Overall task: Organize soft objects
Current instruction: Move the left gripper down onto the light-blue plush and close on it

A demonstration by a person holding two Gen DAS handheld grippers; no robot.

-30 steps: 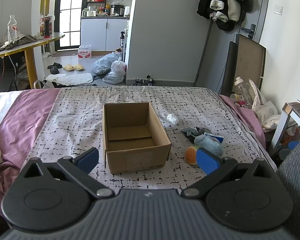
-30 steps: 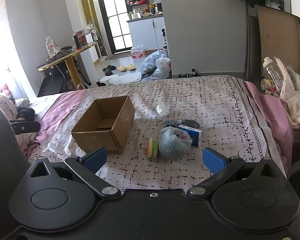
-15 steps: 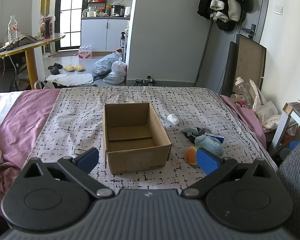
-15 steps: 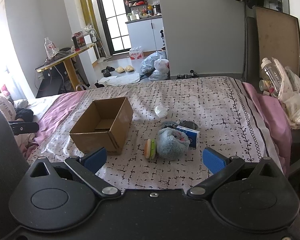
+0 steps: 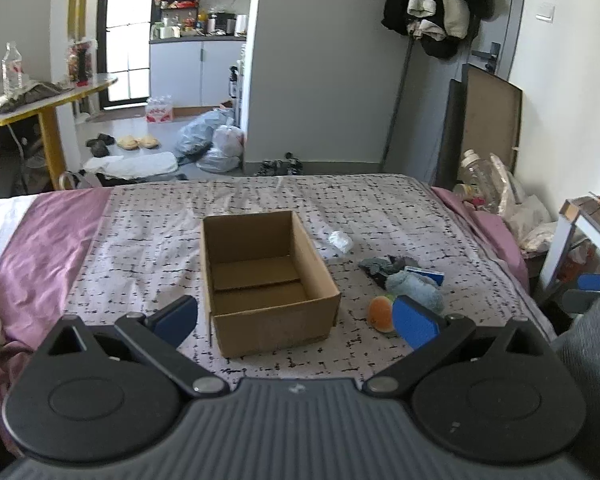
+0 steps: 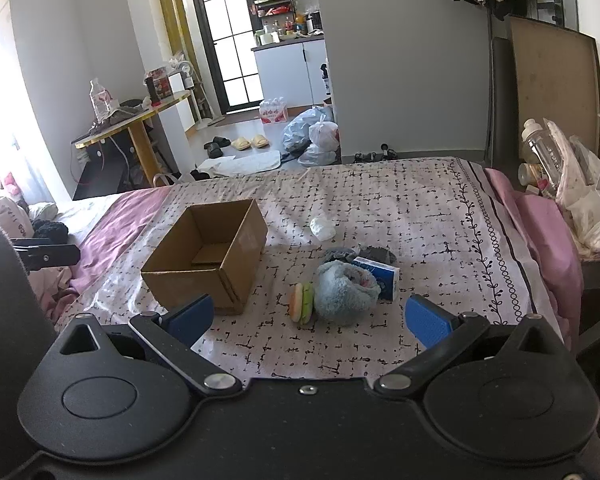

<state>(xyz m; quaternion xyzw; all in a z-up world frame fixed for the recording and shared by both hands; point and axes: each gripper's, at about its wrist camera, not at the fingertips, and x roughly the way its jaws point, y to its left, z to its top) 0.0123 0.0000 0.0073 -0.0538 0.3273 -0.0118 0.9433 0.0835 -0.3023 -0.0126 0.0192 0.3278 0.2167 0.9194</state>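
both grippers, left gripper (image 5: 296,318) and right gripper (image 6: 308,318), hover wide open and empty; blue plush (image 6: 346,294) sits at the cardboard box's (image 6: 208,264) three o'clock.

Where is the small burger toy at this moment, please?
On the bedspread, right of the cardboard box, the burger toy touches the blue fluffy bundle's left side.

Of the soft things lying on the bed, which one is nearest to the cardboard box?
The small burger-shaped toy, orange and green, standing on its edge. The fluffy blue item, white wad and dark cloth lie farther from the box.
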